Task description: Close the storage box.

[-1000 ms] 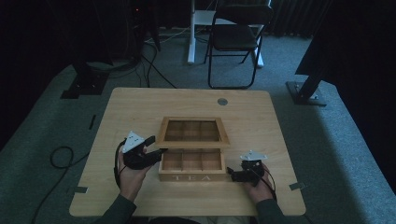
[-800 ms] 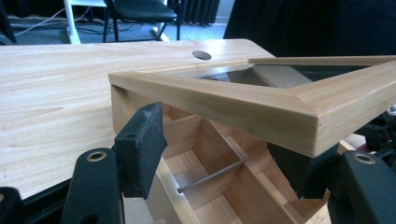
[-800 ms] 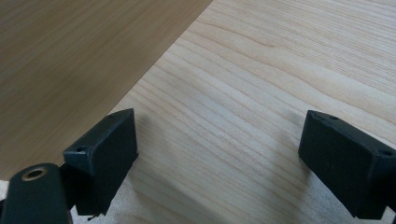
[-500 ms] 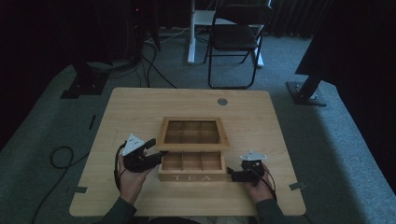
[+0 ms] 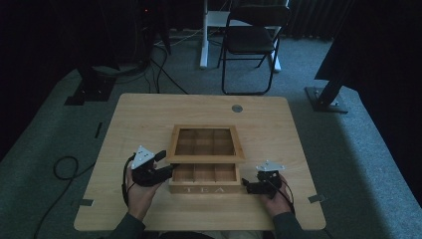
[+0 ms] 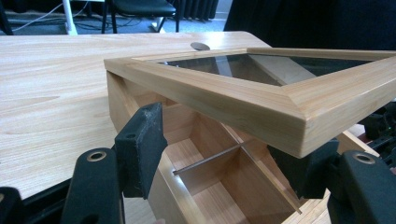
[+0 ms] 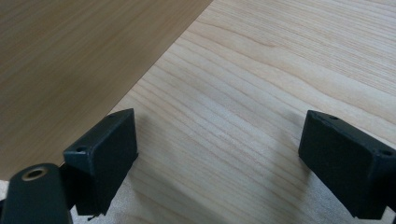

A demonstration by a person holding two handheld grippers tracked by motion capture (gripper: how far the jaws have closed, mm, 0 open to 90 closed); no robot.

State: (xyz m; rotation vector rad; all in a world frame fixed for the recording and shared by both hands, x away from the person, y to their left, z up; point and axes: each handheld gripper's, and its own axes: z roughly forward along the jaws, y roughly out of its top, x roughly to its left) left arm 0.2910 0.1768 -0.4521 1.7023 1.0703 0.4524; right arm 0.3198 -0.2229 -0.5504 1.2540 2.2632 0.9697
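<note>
Left gripper (image 5: 166,172) wide around tea box (image 5: 204,179) lid corner (right gripper (image 5: 247,187) wide, empty).

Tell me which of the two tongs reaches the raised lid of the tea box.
The left tongs: their jaws sit open at the glass lid's corner. The right tongs rest open beside the box, over bare table.

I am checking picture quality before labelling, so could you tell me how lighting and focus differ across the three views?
High view: dim, surroundings nearly black, tea box soft. Left gripper view: bright, the glass lid mirrors dark shapes, near jaws slightly soft. Right gripper view: evenly lit, table grain crisp, soft jaw shadows.
</note>
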